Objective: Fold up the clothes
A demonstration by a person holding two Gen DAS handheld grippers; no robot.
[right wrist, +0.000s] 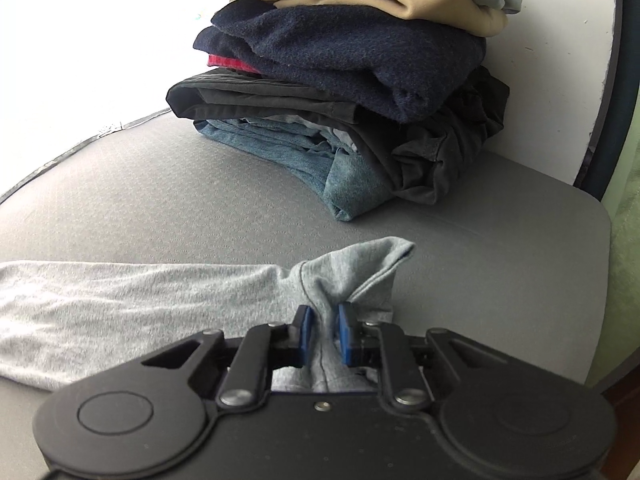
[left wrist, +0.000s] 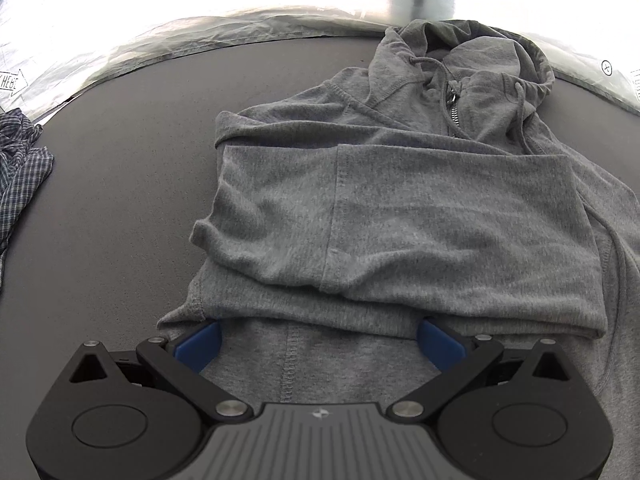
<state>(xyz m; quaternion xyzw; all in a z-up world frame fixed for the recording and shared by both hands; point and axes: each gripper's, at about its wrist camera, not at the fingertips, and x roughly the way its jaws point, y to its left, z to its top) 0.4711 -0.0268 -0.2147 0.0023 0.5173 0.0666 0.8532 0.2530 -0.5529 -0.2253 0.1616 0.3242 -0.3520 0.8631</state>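
A home laundry spot: grey table (right wrist: 160, 200), stack of folded clothes (right wrist: 352, 80), bright window.

Soft cloth on a matt grey table

The grey hoodie (left wrist: 400, 208) is soft melange knit with a metal zipper (left wrist: 454, 110); its sleeve (right wrist: 132, 308) looks fuzzy. The table (right wrist: 480, 240) is matt, finely textured. Both grippers (left wrist: 318, 340) (right wrist: 325, 330) are matt black plastic with steel rivets and blue rubbery pads. The folded stack (right wrist: 348, 80) shows denim, navy fleece and smooth tan cloth.
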